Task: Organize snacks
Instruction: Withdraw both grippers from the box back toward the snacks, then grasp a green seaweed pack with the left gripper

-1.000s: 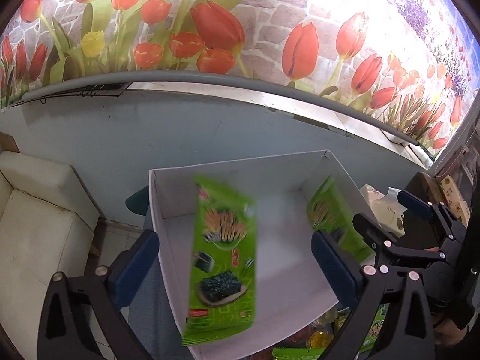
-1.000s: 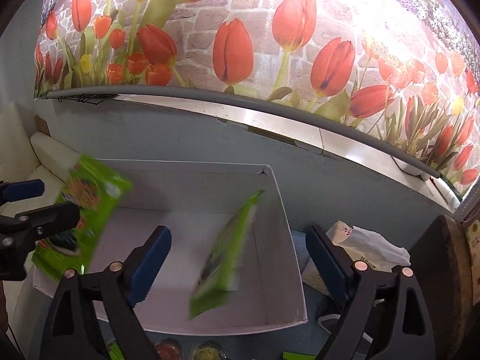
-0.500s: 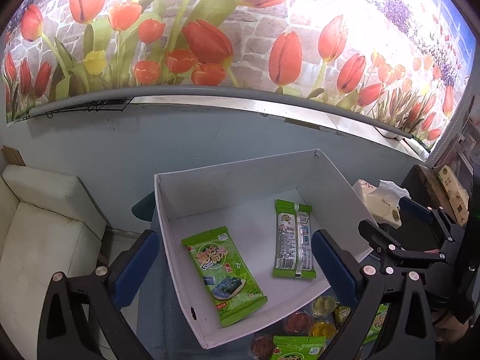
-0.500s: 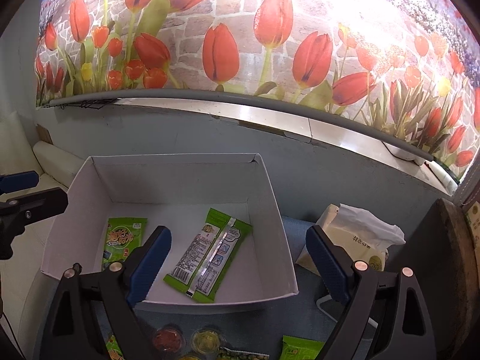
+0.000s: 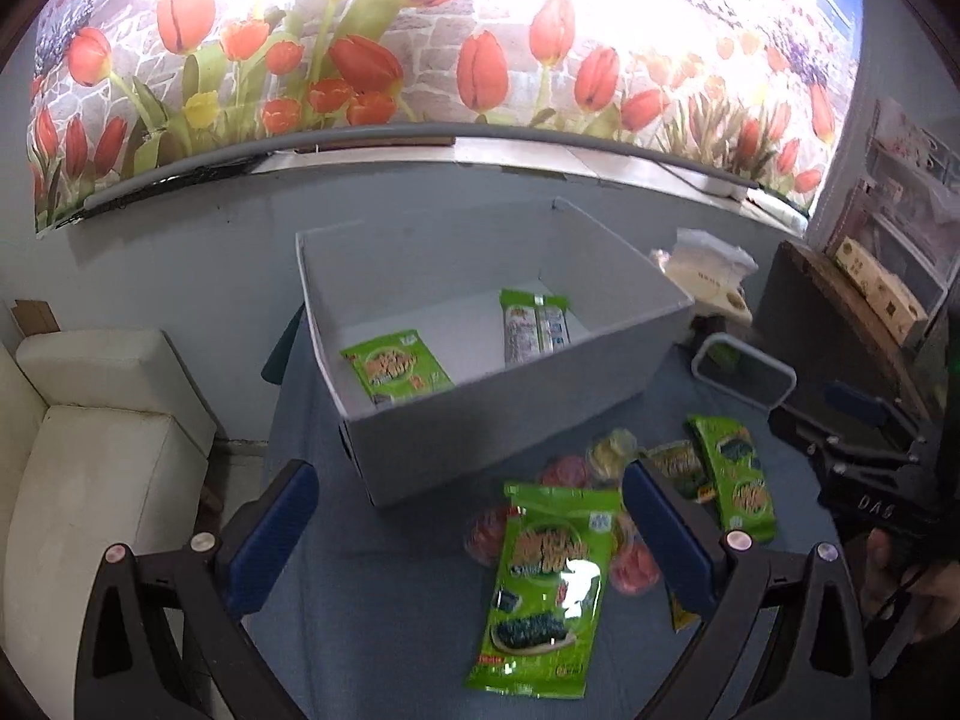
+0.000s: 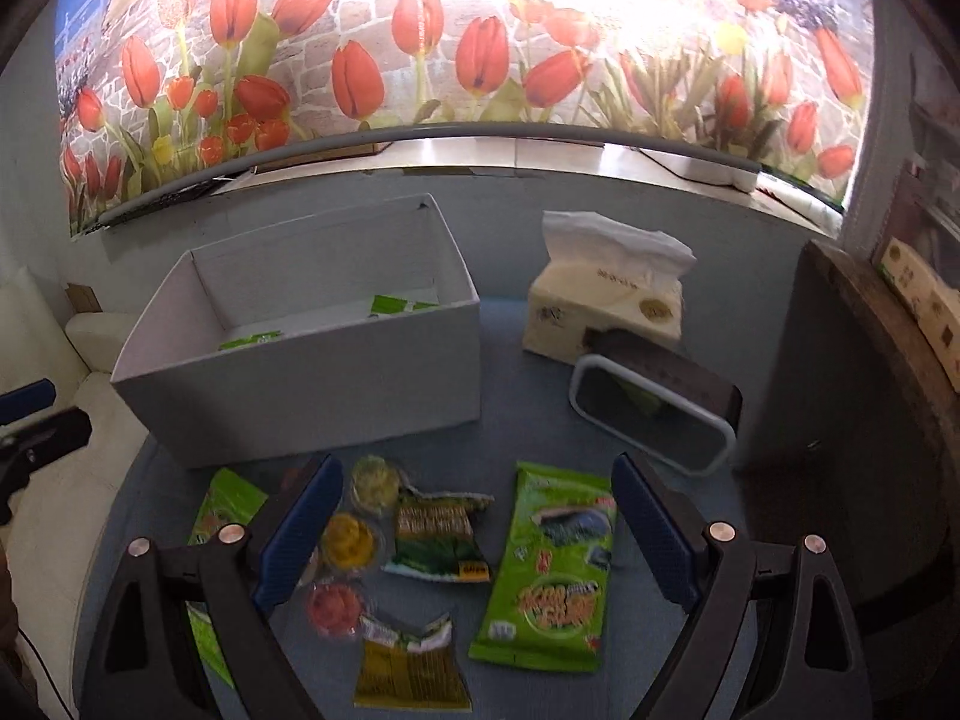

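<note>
two green seaweed snack packets are seen flat on the blue desk, outside the white box. one packet lies between the spread fingers of the left tool, its long axis running along the reach; the other packet lies likewise before the right tool, also held apart and empty. each is judged nearest its own tool.

Two green snack packets lie flat inside the white box, beyond the tongs. Another green seaweed packet lies flat between the left tongs' fingers; jelly cups sit nearby.
</note>
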A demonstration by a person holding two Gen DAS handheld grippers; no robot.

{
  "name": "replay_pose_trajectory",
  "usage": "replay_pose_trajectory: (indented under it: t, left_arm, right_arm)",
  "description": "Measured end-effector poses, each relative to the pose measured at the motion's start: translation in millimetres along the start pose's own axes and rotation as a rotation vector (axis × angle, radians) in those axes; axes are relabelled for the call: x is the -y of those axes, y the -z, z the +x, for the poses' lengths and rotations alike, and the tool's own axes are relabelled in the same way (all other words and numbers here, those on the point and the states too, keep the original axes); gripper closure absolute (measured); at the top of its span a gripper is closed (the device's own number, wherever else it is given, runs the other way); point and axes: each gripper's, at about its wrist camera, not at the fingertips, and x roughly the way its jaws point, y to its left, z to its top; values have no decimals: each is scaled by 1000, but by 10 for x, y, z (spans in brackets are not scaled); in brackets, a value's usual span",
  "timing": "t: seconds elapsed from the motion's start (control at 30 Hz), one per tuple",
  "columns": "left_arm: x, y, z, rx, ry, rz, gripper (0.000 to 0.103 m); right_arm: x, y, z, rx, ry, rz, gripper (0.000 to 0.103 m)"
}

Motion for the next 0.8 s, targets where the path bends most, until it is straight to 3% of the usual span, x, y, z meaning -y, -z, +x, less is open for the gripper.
replay_pose_trajectory:
  t: [0.1,0.2,0.3,0.63,0.8]
  left_arm:
    - [202,367,60,-31,-8,62,0]
    - [395,699,192,-70,-64,118,0]
    - [499,869,281,-95,-72,134,0]
    - [538,866,560,-135,5,47,0]
    - [538,834,752,-153,-33,49,1]
  right_arm:
    - [131,307,-220,2,-21,30,9]
    - [209,561,-416,-3,-46,64,9]
    - [228,869,-642,23,15,35,9]
    - [337,1533,-1008,-2,56,82,9]
    - [392,1647,-1012,-28,44,111,9]
